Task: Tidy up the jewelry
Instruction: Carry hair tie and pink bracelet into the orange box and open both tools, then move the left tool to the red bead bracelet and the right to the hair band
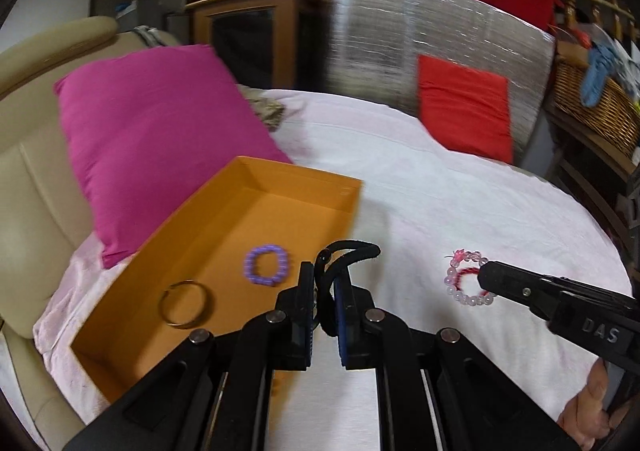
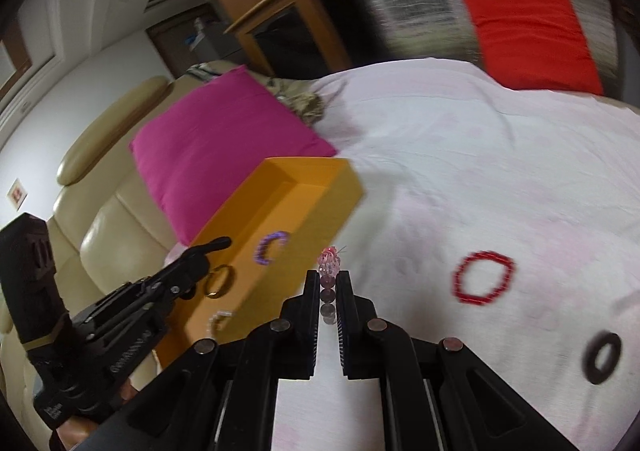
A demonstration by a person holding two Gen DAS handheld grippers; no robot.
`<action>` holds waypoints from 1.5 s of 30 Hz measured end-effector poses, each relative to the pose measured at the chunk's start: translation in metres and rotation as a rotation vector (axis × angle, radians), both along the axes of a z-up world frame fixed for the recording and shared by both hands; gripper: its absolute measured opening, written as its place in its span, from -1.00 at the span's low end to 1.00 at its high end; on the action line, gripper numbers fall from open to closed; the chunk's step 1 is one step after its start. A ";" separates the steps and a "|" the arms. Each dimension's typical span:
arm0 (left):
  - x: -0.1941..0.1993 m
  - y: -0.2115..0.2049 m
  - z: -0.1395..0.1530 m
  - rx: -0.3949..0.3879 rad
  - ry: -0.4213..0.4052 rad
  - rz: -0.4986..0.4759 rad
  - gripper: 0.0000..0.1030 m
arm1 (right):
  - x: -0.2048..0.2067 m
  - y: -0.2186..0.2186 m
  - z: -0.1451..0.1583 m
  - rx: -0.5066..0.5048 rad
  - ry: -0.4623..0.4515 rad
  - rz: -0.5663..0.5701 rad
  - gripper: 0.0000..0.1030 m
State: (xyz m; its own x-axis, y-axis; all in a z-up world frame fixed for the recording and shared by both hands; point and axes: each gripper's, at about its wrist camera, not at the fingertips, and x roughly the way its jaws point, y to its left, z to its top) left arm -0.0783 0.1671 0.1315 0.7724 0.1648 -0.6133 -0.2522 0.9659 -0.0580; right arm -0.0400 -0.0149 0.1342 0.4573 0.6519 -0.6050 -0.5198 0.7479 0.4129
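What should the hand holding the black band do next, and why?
Probably carry it a bit left over the orange box and open. The left gripper is shut on the black band near the box's edge, and the purple bracelet and gold ring already lie inside.

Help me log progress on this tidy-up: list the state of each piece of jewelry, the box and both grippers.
orange box: open, lidless.
purple bead bracelet: lying in the box.
gold bangle: lying in the box.
black band: pinched in the left gripper.
pink bead bracelet: gripped by the right gripper.
red bead bracelet: flat on the sheet.
black ring: flat on the sheet.
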 end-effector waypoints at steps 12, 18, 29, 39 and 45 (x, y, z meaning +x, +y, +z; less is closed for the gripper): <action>-0.001 0.110 -0.039 -0.048 0.186 0.301 -0.81 | -0.008 0.090 0.000 0.014 0.038 0.103 -0.82; -0.002 0.137 -0.058 -0.072 0.263 0.366 -0.81 | -0.002 0.125 -0.020 -0.033 0.073 0.120 -0.82; -0.006 0.139 -0.056 -0.048 0.279 0.441 -0.03 | 0.010 0.152 -0.040 -0.023 0.130 0.116 -0.80; 0.002 0.116 -0.048 0.011 0.240 0.408 0.01 | 0.013 0.083 -0.025 0.003 0.079 0.016 -0.80; 0.010 0.085 -0.037 0.067 0.194 0.380 0.20 | 0.014 0.005 -0.021 -0.018 0.092 -0.088 -0.68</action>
State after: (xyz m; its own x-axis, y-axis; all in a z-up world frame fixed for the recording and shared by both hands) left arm -0.0680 0.2518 0.0941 0.5211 0.4594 -0.7193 -0.5905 0.8026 0.0848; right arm -0.0265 -0.0097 0.1137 0.4547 0.6002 -0.6580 -0.4124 0.7967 0.4418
